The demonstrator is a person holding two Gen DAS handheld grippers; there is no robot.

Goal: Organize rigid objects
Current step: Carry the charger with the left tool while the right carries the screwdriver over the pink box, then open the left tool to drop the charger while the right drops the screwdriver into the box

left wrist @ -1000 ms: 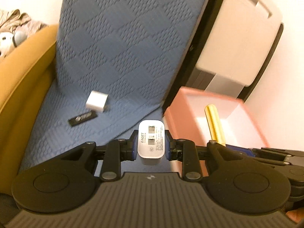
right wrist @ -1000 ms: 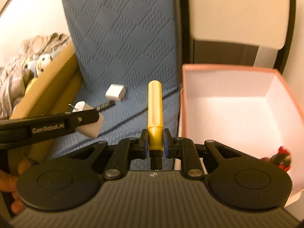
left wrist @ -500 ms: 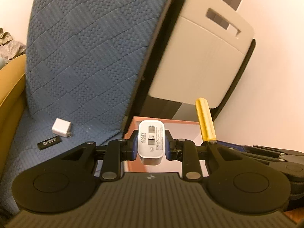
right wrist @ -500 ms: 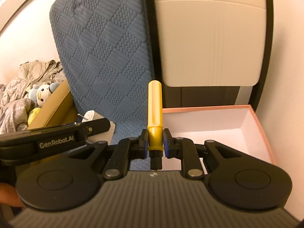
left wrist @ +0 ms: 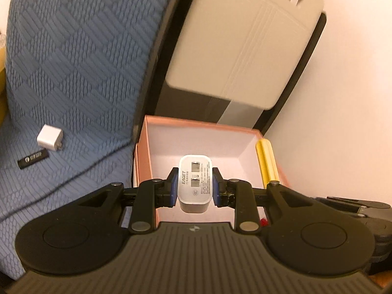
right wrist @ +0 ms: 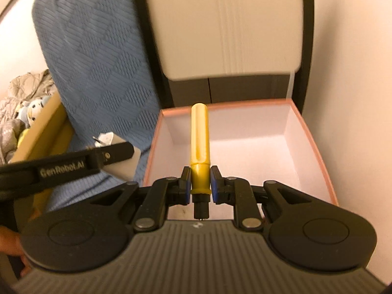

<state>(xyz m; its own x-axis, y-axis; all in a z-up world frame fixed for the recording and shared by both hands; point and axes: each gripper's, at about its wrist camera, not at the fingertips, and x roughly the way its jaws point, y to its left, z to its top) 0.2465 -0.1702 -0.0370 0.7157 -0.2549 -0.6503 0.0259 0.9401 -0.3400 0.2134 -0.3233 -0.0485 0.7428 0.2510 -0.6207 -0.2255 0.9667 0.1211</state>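
Going left to right in the left wrist view, a small white cube charger (left wrist: 50, 141) and a black USB stick (left wrist: 33, 159) are lying at about nine o'clock on the blue quilted cover (left wrist: 73, 73), seemingly waiting to be collected. The left gripper (left wrist: 195, 186) is gripping the white wall charger (left wrist: 195, 183) by its flat sides, hanging over the pink box (left wrist: 140, 161) and tilting downward, probably lining up a drop. At two o'clock the yellow-handled tool (left wrist: 266, 161) is reaching over the box's right rim. In the right wrist view, the right gripper (right wrist: 200, 183) is pinching this tool (right wrist: 199, 144) near its collar, handle pointing to twelve o'clock, poised above the box (right wrist: 316, 147).
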